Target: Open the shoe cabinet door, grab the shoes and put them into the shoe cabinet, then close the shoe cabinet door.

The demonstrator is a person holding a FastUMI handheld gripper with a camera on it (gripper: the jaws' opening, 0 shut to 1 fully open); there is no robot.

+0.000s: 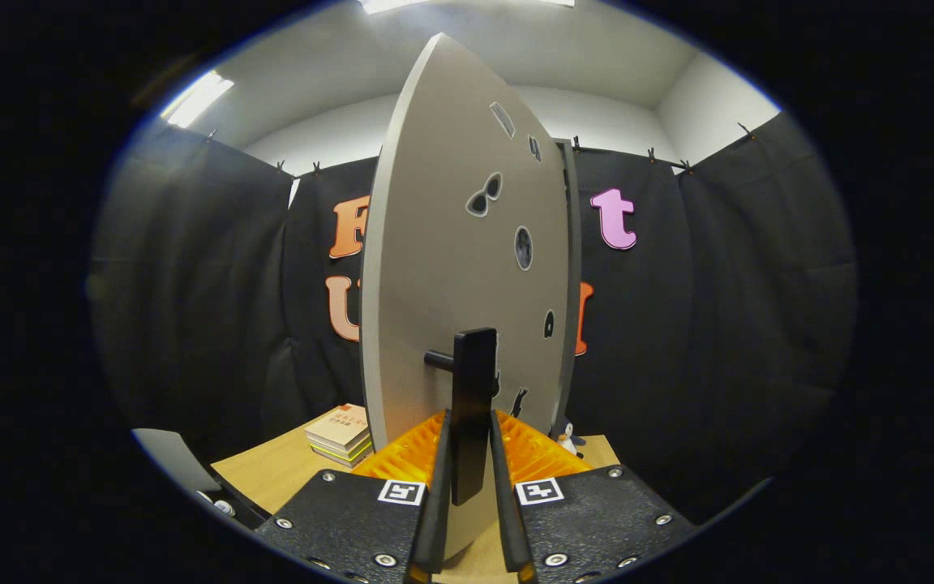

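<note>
Black cloth walls ring the wooden table [272,474]. Your gripper [471,454] is clamped on the handle [473,405] of the cabinet door [451,268], which stands ajar. Rigid and light, I judge; keep hold there.

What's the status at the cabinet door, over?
Gripper shut on door handle. Cabinet door swung edge-on ahead. Books beside it, not blocking.
</note>
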